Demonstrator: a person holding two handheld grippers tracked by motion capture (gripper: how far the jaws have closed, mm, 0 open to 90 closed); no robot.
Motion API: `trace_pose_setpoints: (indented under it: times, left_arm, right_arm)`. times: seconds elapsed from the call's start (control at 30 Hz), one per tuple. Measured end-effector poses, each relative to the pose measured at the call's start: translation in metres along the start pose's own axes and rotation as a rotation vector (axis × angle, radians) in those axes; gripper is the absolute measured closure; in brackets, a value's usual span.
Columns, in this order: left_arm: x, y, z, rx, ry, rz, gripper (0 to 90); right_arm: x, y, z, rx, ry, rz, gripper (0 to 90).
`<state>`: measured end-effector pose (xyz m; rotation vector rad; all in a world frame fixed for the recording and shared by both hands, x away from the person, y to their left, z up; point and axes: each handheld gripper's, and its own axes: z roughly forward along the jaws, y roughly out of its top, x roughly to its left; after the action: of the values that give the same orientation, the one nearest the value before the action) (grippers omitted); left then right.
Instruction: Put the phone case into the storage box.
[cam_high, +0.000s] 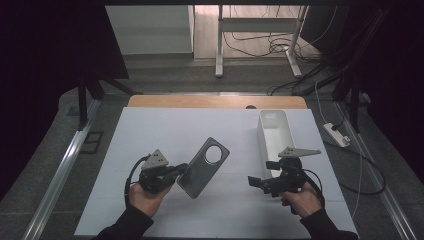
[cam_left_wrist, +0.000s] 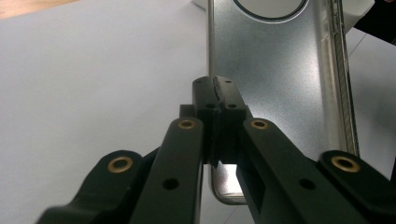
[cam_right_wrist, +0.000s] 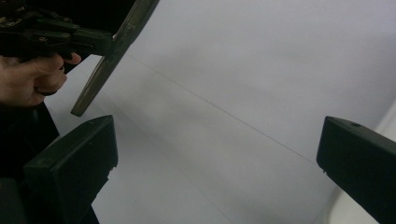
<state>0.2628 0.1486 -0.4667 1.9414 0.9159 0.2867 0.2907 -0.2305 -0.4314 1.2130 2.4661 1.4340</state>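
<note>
- The white worktop (cam_high: 150, 140) carries a white tray (cam_high: 276, 131) at its far right.
- A grey phone case (cam_high: 202, 167) sits mid-worktop, tilted, lifted by its left edge.
- The left hand-held gripper (cam_high: 181, 169) is clamped on that edge.
- The right hand-held gripper (cam_high: 260, 174), near the tray, has its jaws wide apart, holding nothing.
</note>
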Motion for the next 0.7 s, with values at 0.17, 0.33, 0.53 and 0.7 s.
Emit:
trace_pose_setpoints:
  times: [0.17,0.33,0.53,0.7]
  left_arm:
    - [-0.002,0.002,0.003,0.0,-0.002,0.004,88.9]
    - [-0.003,0.003,0.005,-0.004,-0.001,0.007,88.9]
    - [-0.006,0.005,0.009,-0.001,-0.003,0.012,88.9]
    - [-0.008,0.006,0.013,0.001,-0.003,0.015,88.9]
  right_arm:
    - [0.005,0.004,0.009,0.013,0.018,-0.003,0.0]
    - [0.009,0.008,0.017,0.022,0.04,-0.002,0.0]
    - [0.014,0.012,0.026,0.037,0.052,-0.018,0.0]
    - [0.018,0.014,0.033,0.046,0.062,-0.027,0.0]
